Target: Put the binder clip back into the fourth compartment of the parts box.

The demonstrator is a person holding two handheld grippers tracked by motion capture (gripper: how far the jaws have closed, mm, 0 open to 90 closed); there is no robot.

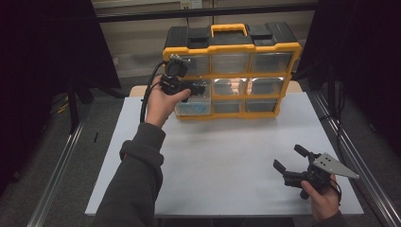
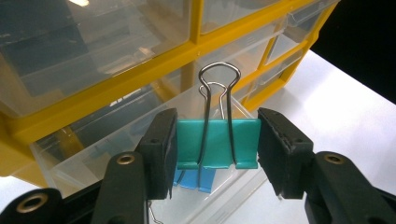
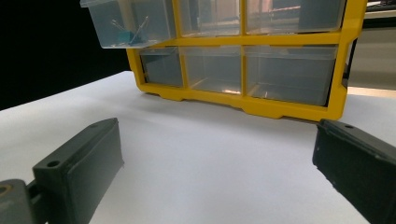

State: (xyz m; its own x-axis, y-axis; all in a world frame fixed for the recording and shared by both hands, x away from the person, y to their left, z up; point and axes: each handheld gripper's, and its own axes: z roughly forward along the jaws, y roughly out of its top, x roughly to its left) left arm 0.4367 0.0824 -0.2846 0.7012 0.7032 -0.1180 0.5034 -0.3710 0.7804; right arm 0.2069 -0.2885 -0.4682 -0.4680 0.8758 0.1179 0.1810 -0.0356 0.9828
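The left tongs [image 2: 217, 144] clamp a teal clip [image 2: 217, 140] above the pulled-out drawer [image 2: 93, 154] at the organizer's [image 1: 231, 75] nine o'clock, while the right tongs [image 1: 288, 158] gape wide over the counter [image 1: 227, 156].

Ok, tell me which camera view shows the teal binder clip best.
The left gripper view: the teal binder clip sits close up between the left gripper's jaws, wire handles up, over the pulled-out clear drawer. The high view has the left hand in front of that spot. The right gripper view shows the drawer far off, contents unclear.

Teal binder clip [image 2: 217, 142] with silver wire handles, blue clip [image 2: 195, 179] beneath – yellow-and-black organiser [image 1: 231, 71], clear drawers, white table [image 1: 227, 156]
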